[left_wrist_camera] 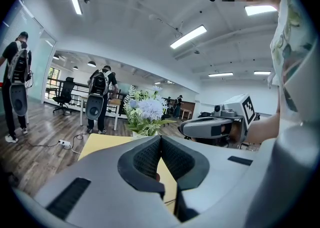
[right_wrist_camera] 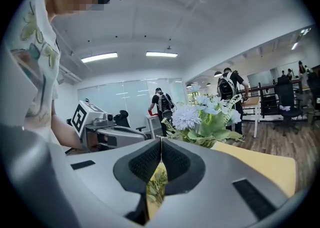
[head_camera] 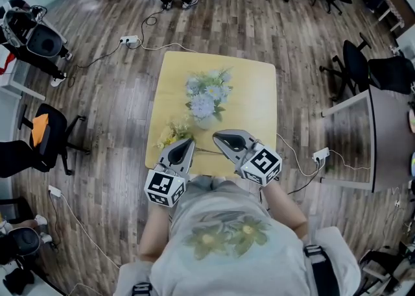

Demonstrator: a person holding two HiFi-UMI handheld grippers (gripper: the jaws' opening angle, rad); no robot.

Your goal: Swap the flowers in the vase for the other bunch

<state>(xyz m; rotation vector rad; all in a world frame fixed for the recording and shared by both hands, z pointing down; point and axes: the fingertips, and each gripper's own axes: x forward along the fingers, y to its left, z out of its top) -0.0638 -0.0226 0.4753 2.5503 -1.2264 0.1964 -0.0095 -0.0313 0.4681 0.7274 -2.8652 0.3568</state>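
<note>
Bare table (head_camera: 257, 110) rt of bouquet (head_camera: 206, 97)

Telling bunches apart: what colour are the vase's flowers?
Flowers are pale blue, clearest in the right gripper view.

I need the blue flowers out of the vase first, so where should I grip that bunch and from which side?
Probably low on the blue bunch, where its stems gather just above the vase, coming in from the near side. The blooms spread wide on top and the bunch stands upright, so the neck is the narrowest hold.

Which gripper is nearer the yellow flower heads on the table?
Left. The left gripper is right beside the yellow flower heads; the right gripper sits farther along, beyond the left one.
</note>
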